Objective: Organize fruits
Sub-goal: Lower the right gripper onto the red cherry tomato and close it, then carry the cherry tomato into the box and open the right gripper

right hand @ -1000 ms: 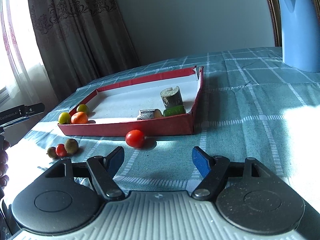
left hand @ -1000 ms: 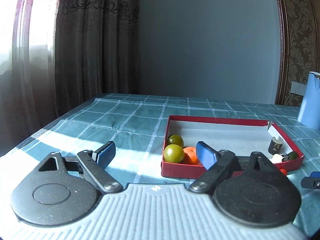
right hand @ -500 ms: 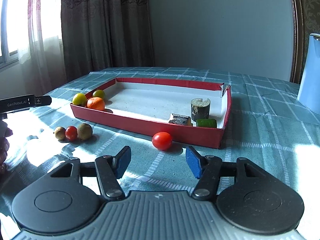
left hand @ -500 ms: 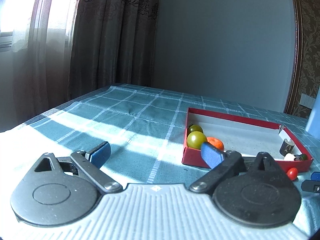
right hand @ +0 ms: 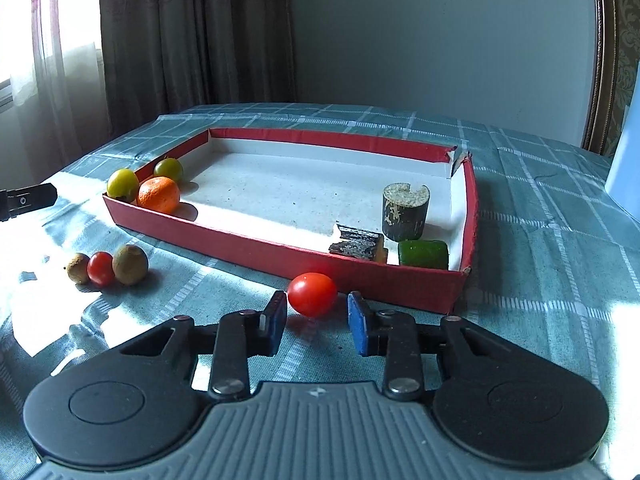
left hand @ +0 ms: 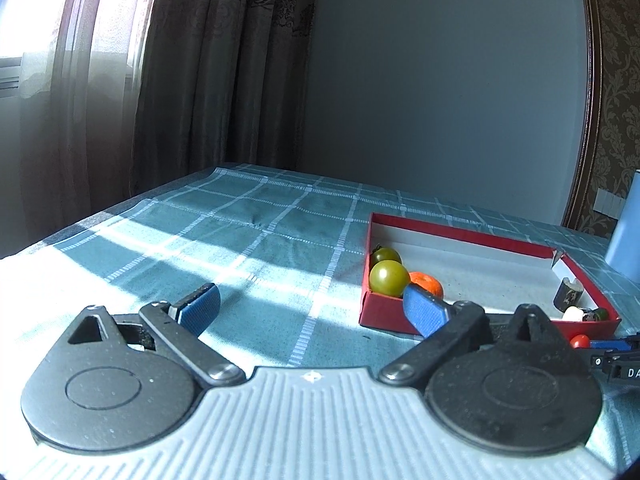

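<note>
1. Left wrist view: the left gripper (left hand: 310, 306) hangs with jaws wide apart over bare tablecloth (left hand: 256, 248), gripping nothing and apparently idle. The red tray (left hand: 472, 236) holds two green tomatoes (left hand: 389, 278) and an orange (left hand: 428, 283) in its near corner, grouped as sorted fruit.

2. Right wrist view: the right gripper (right hand: 317, 314) is closing around a red cherry tomato (right hand: 312, 294) lying just outside the tray; pad contact appears not yet made. Three small fruits (right hand: 107, 268) wait nearby on the cloth.

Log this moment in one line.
right gripper: open, red tomato between tips | left gripper: open, empty | red tray: orange inside
</note>
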### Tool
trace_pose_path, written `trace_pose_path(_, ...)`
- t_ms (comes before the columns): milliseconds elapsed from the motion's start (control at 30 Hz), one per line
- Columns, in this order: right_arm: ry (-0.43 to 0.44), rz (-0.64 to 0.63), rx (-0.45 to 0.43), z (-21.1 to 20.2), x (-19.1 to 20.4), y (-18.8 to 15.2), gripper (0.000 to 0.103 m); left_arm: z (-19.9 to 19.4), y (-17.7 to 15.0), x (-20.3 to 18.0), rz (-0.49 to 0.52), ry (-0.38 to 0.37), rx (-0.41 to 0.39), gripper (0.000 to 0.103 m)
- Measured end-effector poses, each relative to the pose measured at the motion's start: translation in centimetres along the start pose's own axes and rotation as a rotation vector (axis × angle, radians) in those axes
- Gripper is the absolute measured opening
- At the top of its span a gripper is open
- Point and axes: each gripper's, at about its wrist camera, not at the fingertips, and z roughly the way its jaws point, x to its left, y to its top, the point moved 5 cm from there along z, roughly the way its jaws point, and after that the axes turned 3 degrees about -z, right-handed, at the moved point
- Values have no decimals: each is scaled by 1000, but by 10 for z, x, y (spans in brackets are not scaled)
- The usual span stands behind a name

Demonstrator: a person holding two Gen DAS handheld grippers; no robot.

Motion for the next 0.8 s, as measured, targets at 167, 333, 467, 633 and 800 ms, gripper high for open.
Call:
trace_pose_path(167, 6, -5, -9, -2, 1, 0, 25, 1, 0, 0, 1, 2, 2, 98)
trace_pose_path(333, 25, -6, -19, -8, 3, -2, 25, 1, 0, 0, 2, 5, 7, 98)
trace_pose_path(467, 23, -4, -44, -16, 1, -2, 25, 2, -1, -1, 12, 13, 15, 98)
trace_pose_path(633, 4, 36, -84, -26, -17, 7, 25, 5, -2, -2, 25, 33, 35, 98)
trace_pose_path(800, -37, 64, -122, -32, -39, 23, 25, 12, -4, -3, 42, 63, 68, 98)
